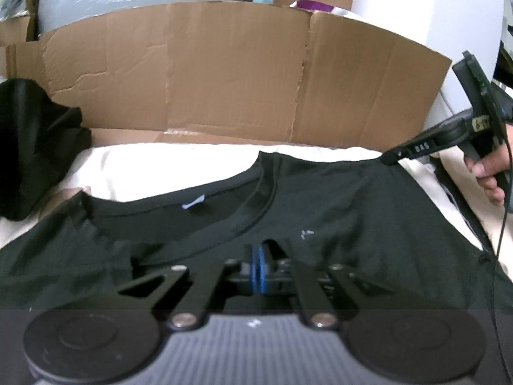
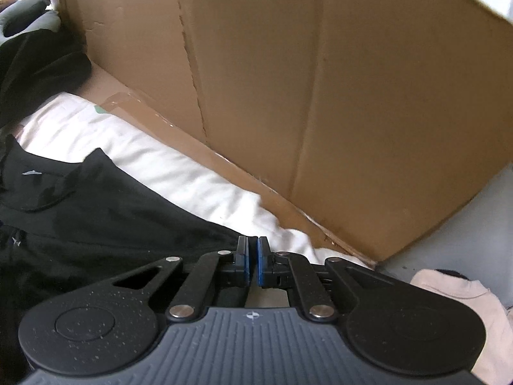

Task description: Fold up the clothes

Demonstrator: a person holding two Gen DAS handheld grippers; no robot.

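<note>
A black T-shirt [image 1: 336, 211] lies spread on a white sheet [image 1: 134, 166], collar [image 1: 256, 192] toward the cardboard; it also shows in the right wrist view [image 2: 105, 218]. My left gripper [image 1: 258, 266] is low over the chest just below the collar, its blue pads pressed together with shirt fabric bunched around them. My right gripper [image 1: 389, 159], held by a hand [image 1: 490, 173], pinches the shirt's right shoulder corner, which peaks up to its tip. In its own view the right gripper [image 2: 253, 261] shows only a thin slit between the pads, with the shirt's edge at the tip.
A tall cardboard wall [image 1: 237, 73] stands just behind the sheet [image 2: 192, 179]. A heap of dark clothing [image 1: 29, 147] sits at the left. A pale garment [image 2: 465, 295] lies at the right, beyond the cardboard's end. A black cable [image 1: 501, 224] hangs from the right gripper.
</note>
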